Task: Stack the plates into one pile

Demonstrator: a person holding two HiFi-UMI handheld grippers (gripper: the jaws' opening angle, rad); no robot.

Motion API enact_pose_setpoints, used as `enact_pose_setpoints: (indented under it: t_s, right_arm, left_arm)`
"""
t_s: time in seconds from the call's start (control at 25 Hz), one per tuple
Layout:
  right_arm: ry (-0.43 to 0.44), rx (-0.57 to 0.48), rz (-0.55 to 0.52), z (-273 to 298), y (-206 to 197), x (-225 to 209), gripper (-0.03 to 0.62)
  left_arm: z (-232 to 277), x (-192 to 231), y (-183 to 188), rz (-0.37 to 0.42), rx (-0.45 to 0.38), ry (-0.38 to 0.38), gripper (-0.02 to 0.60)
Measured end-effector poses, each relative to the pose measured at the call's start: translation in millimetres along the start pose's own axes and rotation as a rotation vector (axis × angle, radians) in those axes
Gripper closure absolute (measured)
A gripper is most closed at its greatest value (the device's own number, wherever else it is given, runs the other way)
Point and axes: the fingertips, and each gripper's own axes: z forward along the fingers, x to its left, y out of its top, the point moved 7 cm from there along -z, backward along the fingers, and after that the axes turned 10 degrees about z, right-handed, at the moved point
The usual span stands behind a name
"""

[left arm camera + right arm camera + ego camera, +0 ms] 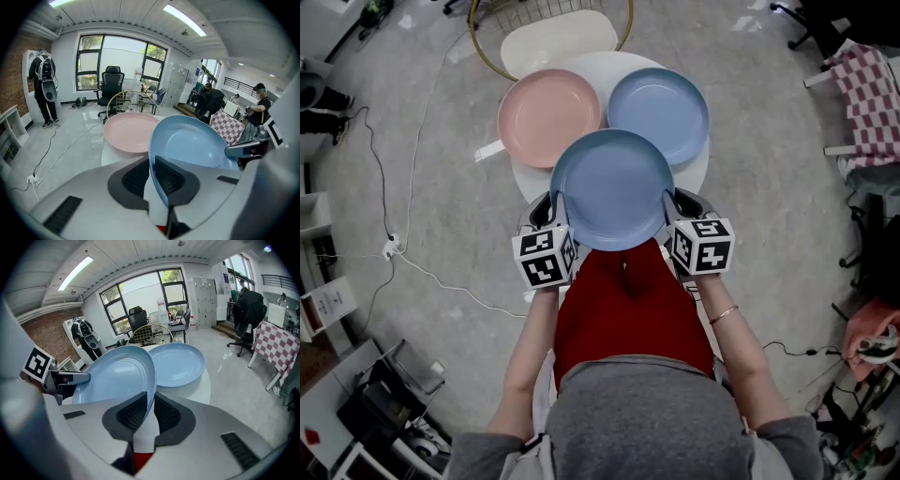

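Left gripper [553, 202] and right gripper [675, 201] clenched on opposite rims of blue plate [612, 190], held over near edge of bench [697, 173], pink plate [548, 116] and second blue plate [659, 114] lying on bench.

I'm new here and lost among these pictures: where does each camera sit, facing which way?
Head view: on the person's head, looking steeply down at table, pink plate, far blue plate, held plate; shows arms, left hand-held gripper, right hand-held gripper.
Left gripper view: on the left hand-held gripper, along its jaws clamping the held plate, toward the pink plate.
Right gripper view: on the right hand-held gripper, jaws clamping the opposite rim, toward the far blue plate.
All three share the held plate.
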Motion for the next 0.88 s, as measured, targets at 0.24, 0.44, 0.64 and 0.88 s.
enact_pose_setpoints:
  t_s: [0.24,0.44,0.64,0.88]
  right_arm:
    - [-0.053,-0.067,0.019,-11,19,-9,0.53]
    - [-0.098,-0.107,0.059,-16,36,-26,0.531]
    - [-0.131,-0.136,0.101,-17,56,-48,0.533]
    - [-0.146,-0.14,0.11,-5,83,-75,0.533]
  left_arm:
    - [10,-7,29,0.038,-0.045,-0.054,0.532]
    - [27,-20,59,0.075,-0.066,-0.1,0.534]
    - [47,-36,90,0.106,-0.08,-0.136,0.537]
    - [78,-51,119,0.11,-0.087,-0.137,0.537]
